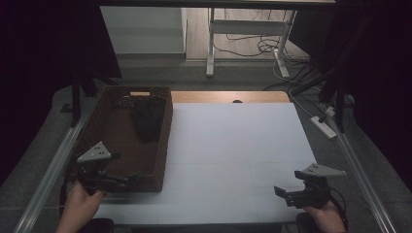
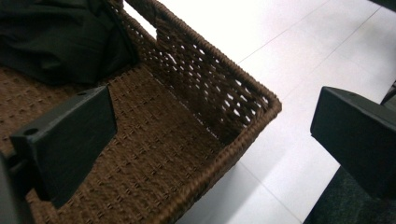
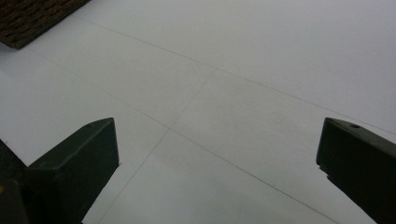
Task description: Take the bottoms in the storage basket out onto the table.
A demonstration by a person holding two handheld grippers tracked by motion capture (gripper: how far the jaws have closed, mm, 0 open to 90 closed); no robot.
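Observation:
A brown woven basket [image 1: 160, 145] stands on the left side of the white table [image 1: 233, 155]. A dark folded cloth [image 1: 148, 119] lies inside it toward the far end. My left gripper [image 1: 128, 178] hovers over the basket's near right corner [image 2: 261, 121], jaws open and empty; one jaw is above the basket floor, the other out over the table. The cloth [image 2: 60, 42] shows beyond the jaws in the left gripper view. My right gripper [image 1: 281, 191] is open near the table's front right, pointing left over bare white surface [image 3: 210, 93], nothing between its jaws.
A basket corner [image 3: 28, 18] shows at the top left of the right gripper view. Metal rails [image 1: 53, 165] run along both table sides. A power strip [image 1: 323, 126] and cables lie on the floor at the right, a desk frame [image 1: 243, 29] stands beyond.

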